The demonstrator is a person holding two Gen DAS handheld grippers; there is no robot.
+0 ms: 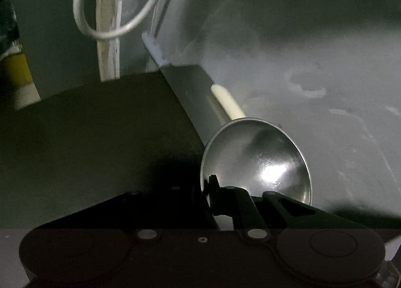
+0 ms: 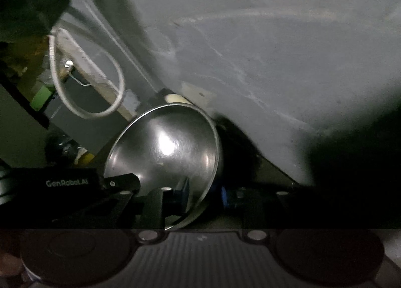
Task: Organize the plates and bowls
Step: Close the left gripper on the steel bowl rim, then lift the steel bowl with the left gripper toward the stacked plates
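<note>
A shiny steel bowl (image 1: 260, 157) is held tilted on its side, its hollow facing the camera in the left wrist view. My left gripper (image 1: 213, 195) is shut on its lower left rim. The same bowl (image 2: 165, 152) shows in the right wrist view, and my right gripper (image 2: 200, 195) is shut on its lower right rim, one blue-padded finger (image 2: 184, 194) inside and one outside. The other gripper's black body (image 2: 67, 182) marked GenRobot.AI reaches in from the left. The scene is dim.
A grey wall (image 1: 300, 37) fills the background. A dark counter top (image 1: 100, 125) lies at the left, with a cream rod (image 1: 228, 102) along its edge behind the bowl. A white cable loop (image 1: 110, 12) and a pale wooden strip (image 1: 107, 37) hang at upper left.
</note>
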